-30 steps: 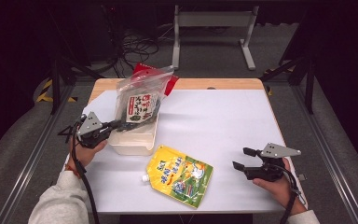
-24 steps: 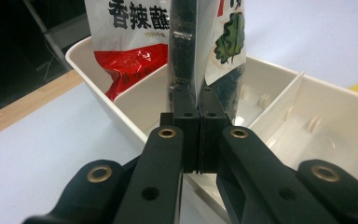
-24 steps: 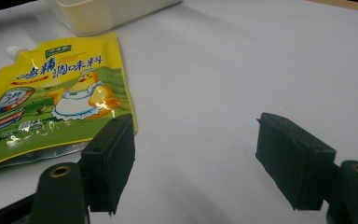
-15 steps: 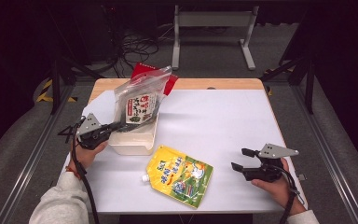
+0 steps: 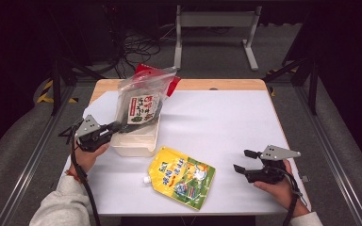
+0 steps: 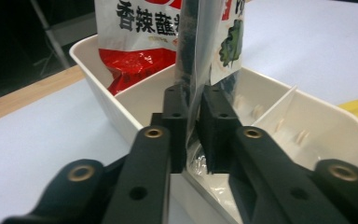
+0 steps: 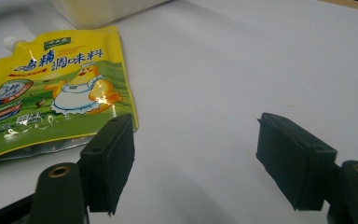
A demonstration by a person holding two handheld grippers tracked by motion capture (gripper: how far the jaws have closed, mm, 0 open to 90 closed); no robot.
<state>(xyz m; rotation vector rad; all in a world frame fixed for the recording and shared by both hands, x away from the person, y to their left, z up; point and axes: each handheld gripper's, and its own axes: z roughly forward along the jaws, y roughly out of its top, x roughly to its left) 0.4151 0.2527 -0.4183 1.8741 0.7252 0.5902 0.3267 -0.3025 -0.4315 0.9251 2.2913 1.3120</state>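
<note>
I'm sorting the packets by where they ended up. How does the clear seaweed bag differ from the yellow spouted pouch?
The clear seaweed bag stands upright in the white bin; the yellow spouted pouch lies flat on the table. The bag is see-through with dark contents; the pouch is opaque yellow and green. The bag's edge sits between the left gripper jaws, which have just been opening; the pouch lies apart from the open right gripper. Both are soft printed packets.
</note>
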